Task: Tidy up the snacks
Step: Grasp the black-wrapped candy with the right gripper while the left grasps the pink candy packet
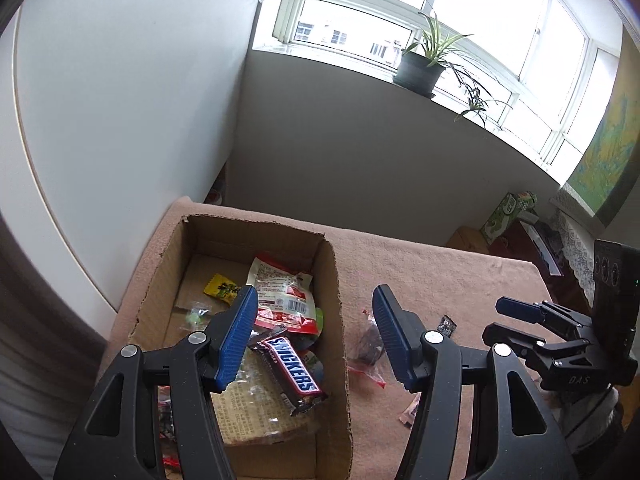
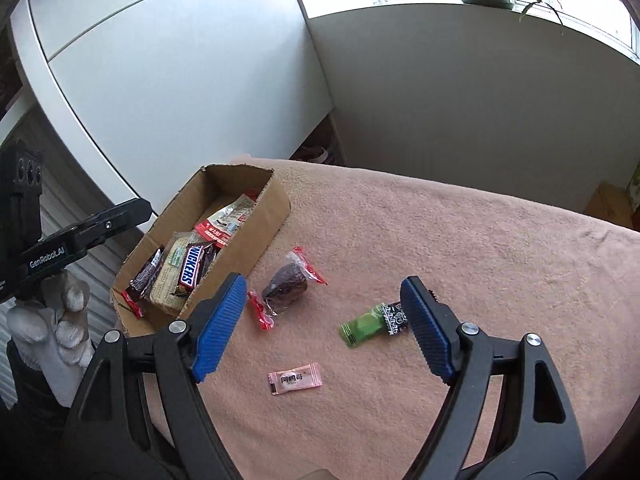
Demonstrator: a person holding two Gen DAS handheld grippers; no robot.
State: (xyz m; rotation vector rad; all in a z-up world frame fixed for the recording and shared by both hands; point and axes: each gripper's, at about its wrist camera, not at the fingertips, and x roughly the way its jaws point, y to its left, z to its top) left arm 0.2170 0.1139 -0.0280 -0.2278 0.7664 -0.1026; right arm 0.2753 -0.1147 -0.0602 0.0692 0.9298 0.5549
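A cardboard box (image 1: pixel 338 280) (image 2: pixel 260 216) stands on the pink cloth at the left. It holds a Snickers bar (image 1: pixel 294 370) (image 2: pixel 191 266), a red-and-white packet (image 1: pixel 280 292) and other snacks. My left gripper (image 1: pixel 315 292) hangs open above the box's right wall with nothing between its fingers. On the cloth lie a dark date packet with red ends (image 2: pixel 285 288) (image 1: pixel 368 346), a green candy (image 2: pixel 362 326), a black patterned candy (image 2: pixel 394 316) and a pink candy (image 2: pixel 295 378). My right gripper (image 2: pixel 323 282) is open and empty above these loose snacks.
The pink cloth (image 2: pixel 460 240) covers the whole table. A white cabinet (image 2: pixel 180 80) stands behind the box. A potted plant (image 1: pixel 420 70) sits on the windowsill. A white-gloved hand (image 2: pixel 60 320) holds the left gripper. A green carton (image 1: pixel 500 216) lies beyond the table's far right edge.
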